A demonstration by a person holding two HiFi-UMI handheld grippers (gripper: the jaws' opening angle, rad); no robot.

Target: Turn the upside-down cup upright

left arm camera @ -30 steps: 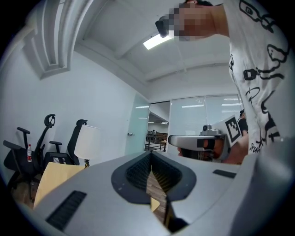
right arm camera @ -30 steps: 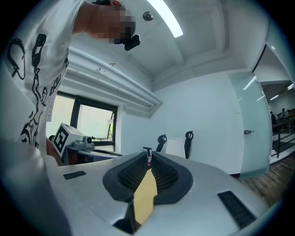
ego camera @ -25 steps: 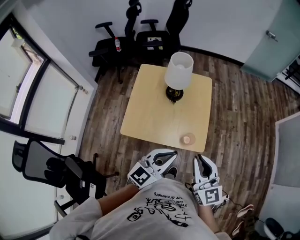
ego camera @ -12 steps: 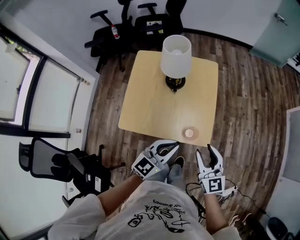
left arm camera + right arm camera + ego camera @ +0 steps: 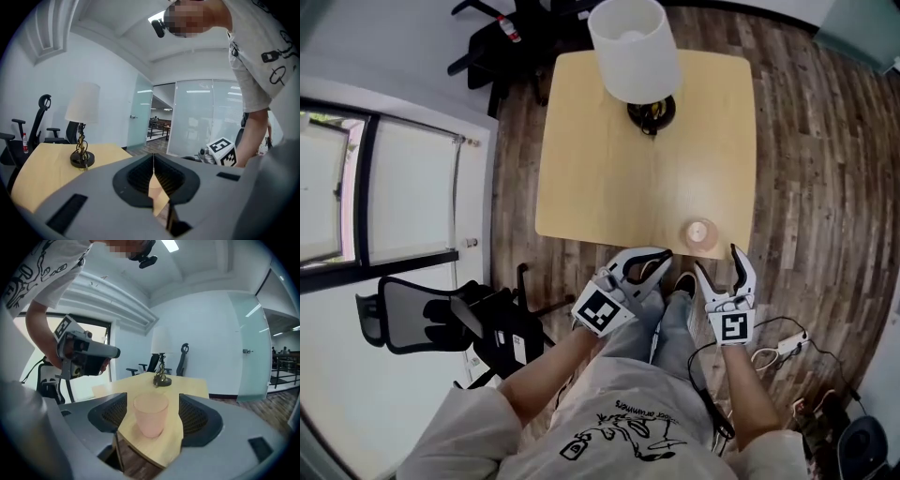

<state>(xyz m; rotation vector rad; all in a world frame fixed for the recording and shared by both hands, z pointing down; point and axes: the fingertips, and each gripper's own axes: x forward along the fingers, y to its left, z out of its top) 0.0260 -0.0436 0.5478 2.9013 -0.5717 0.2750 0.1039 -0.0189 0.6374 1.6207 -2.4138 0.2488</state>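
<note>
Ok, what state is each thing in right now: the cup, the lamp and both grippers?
Translucent pink plastic cup: standing on the light wooden table near its edge, wider end up, untouched.
White-shaded table lamp: upright, looks unlit.
Left gripper: jaws shut, empty.
Right gripper: jaws open, have just been opening, nothing between them, cup just ahead.

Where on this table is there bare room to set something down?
The table is bare across its whole middle and left side, between the lamp base at the far edge and the cup at the near right corner. Both left corners are free too. It is tight only round the lamp base and the cup.
</note>
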